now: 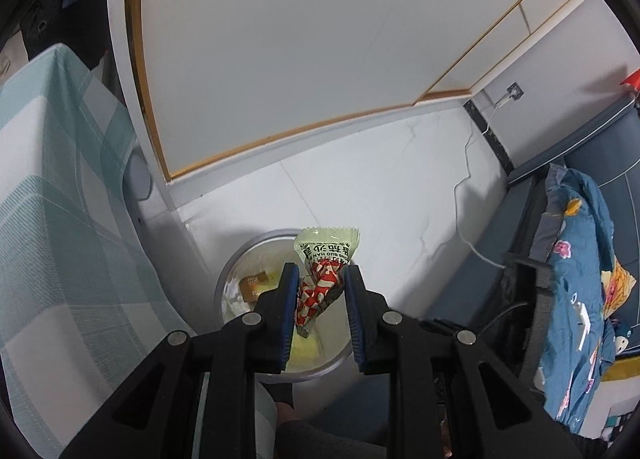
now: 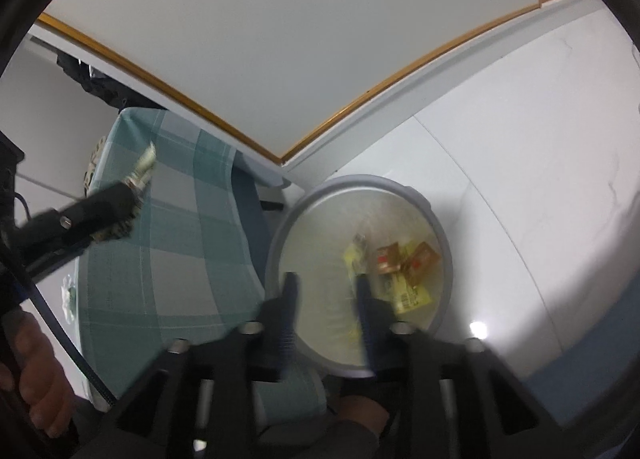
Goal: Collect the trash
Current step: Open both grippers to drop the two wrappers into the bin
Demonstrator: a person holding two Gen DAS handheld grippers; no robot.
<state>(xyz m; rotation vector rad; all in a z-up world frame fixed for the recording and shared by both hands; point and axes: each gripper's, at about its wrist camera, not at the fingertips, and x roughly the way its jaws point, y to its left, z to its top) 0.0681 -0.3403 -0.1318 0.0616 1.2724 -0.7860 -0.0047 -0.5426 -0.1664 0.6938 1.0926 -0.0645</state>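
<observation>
In the left wrist view my left gripper [image 1: 322, 279] is shut on a crumpled snack wrapper [image 1: 326, 251], pale green at the top and red and white below. It hangs over a round grey trash bin [image 1: 236, 259] with a clear liner. In the right wrist view my right gripper [image 2: 326, 283] stands open over the same bin [image 2: 360, 180], with nothing between its blurred fingers. A small yellow-green wrapper [image 2: 356, 249] shows just beyond the right fingertip. Brown and yellow wrappers [image 2: 404, 271] lie inside the bin. The left gripper [image 2: 100, 211] also appears at the left with its wrapper [image 2: 146, 163].
A table with a teal checked cloth [image 2: 172, 239] stands right beside the bin. Behind it is a white panel with wooden trim [image 1: 320, 59]. White floor tiles [image 1: 400, 187] carry a thin cable [image 1: 464, 195]. Blue floral bedding [image 1: 576, 279] hangs at the right. A person's hand [image 2: 36, 371] shows at the lower left.
</observation>
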